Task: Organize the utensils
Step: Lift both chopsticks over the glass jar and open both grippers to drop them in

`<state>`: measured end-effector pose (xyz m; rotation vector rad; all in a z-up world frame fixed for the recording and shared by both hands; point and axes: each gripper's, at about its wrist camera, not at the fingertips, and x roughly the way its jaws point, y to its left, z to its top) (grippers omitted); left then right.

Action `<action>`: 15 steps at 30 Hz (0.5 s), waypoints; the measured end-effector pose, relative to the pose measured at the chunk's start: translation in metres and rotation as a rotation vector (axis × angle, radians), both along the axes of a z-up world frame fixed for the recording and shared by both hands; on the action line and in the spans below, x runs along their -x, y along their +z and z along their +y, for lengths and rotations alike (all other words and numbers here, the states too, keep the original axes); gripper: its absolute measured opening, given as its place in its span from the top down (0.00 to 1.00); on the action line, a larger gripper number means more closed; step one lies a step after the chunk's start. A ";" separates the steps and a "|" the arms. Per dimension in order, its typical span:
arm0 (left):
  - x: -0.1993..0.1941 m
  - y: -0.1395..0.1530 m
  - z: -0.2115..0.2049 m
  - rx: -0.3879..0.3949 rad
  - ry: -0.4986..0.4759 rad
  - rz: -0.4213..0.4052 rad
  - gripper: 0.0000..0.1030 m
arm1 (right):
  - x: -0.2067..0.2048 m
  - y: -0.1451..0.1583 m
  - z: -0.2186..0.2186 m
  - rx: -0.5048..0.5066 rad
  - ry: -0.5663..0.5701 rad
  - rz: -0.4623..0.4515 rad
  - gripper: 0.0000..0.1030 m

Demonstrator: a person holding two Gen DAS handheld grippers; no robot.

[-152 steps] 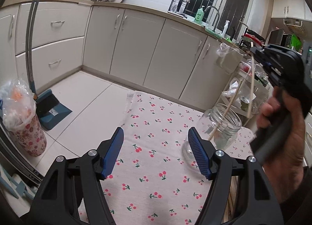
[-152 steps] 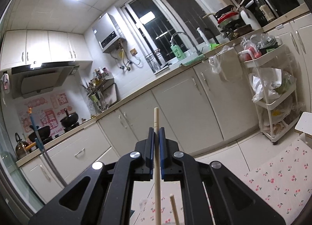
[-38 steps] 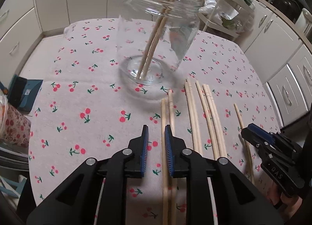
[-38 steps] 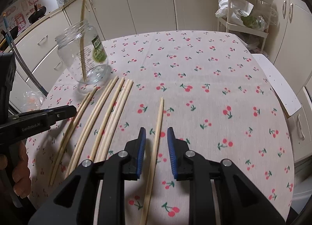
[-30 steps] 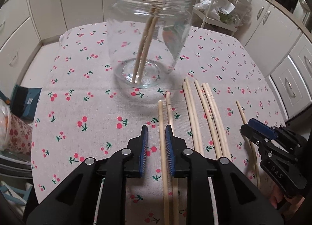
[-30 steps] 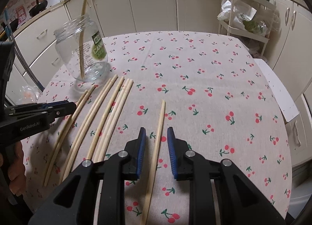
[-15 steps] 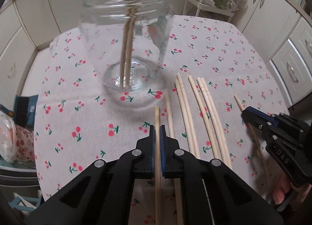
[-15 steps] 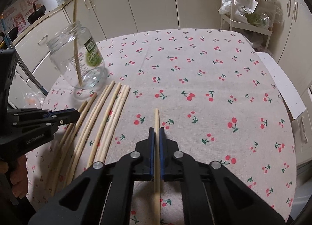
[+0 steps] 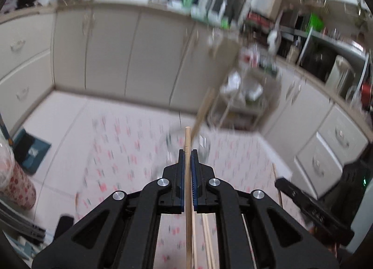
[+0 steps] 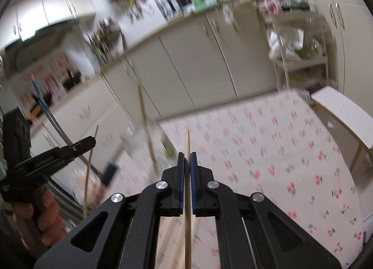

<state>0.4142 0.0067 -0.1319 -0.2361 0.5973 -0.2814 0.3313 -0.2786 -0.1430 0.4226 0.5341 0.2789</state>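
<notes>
My left gripper is shut on a wooden chopstick that pokes out ahead of the pads. My right gripper is likewise shut on its own chopstick. Both are lifted off the cherry-print tablecloth. The glass jar is a blur just beyond the fingertips, with chopsticks leaning out of it. Each gripper shows in the other's view: the right gripper low on the right, the left gripper on the left with its stick. Several loose chopsticks lie beneath.
Cream kitchen cabinets line the far wall. A wire rack with bags stands past the table's far right corner, and a white board juts beside the right edge. A dustpan and a bag-lined bin sit on the floor to the left.
Both grippers closed on a chopstick each, then rose from the cloth and tipped upward, so the kitchen now fills both views. The picture is smeared by the motion.
</notes>
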 end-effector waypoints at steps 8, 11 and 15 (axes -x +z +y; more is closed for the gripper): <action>-0.019 0.043 0.014 0.099 0.072 -0.147 0.95 | -0.022 0.054 0.006 -0.148 -0.065 -0.207 0.95; -0.031 0.053 0.012 0.118 0.095 -0.185 0.96 | -0.035 0.071 0.007 -0.190 -0.101 -0.267 0.95; -0.053 0.057 0.009 0.153 0.120 -0.210 0.96 | -0.059 0.085 0.012 -0.224 -0.145 -0.324 0.95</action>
